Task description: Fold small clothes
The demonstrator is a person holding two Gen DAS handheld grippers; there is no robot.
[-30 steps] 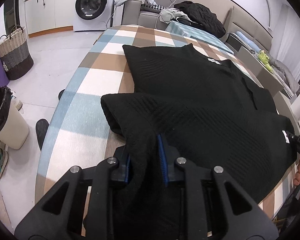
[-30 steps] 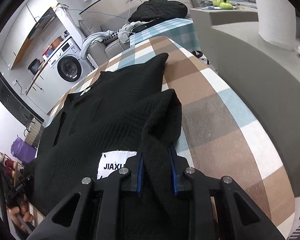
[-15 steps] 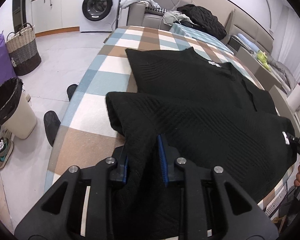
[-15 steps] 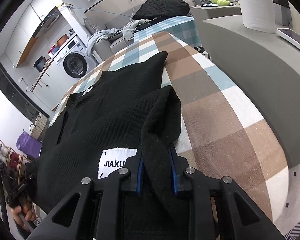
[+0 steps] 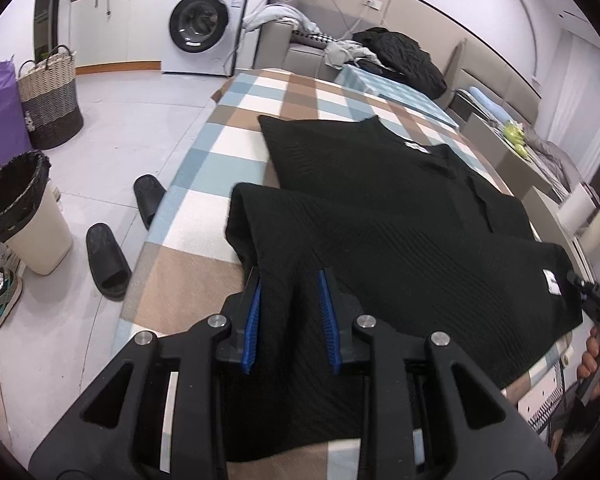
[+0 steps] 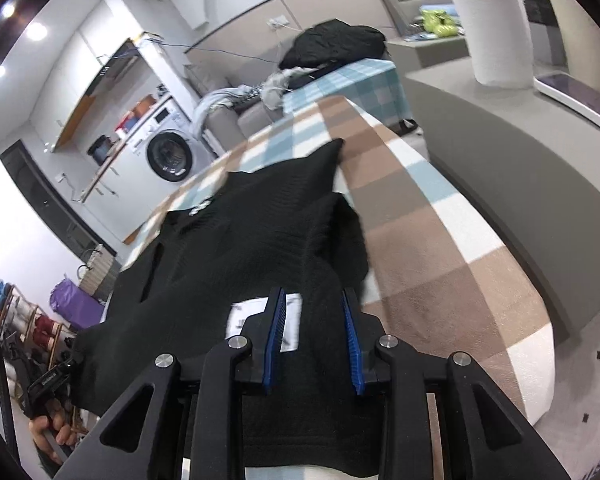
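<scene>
While the black sweater [image 5: 380, 216] lies spread across the checked table [image 5: 204, 160], its near edge doubled back over the body, everything else sits around that table. Left of it on the floor stand a bin [image 5: 24, 220] lined in black and two black slippers [image 5: 108, 264]; beyond its far end is a washing machine [image 5: 204, 28]. The left gripper [image 5: 288, 312] hovers at the sweater's near-left corner with its blue-padded fingers [image 5: 253, 320] parted — cloth lies loose between them, not pinched. The right gripper [image 6: 312, 344] sits at the near-right corner, fingers likewise spread, the fabric and a white label [image 6: 292, 324] lying slack between the pads. Right of the table runs a grey counter [image 6: 540, 200] bearing a white roll [image 6: 496, 32].
</scene>
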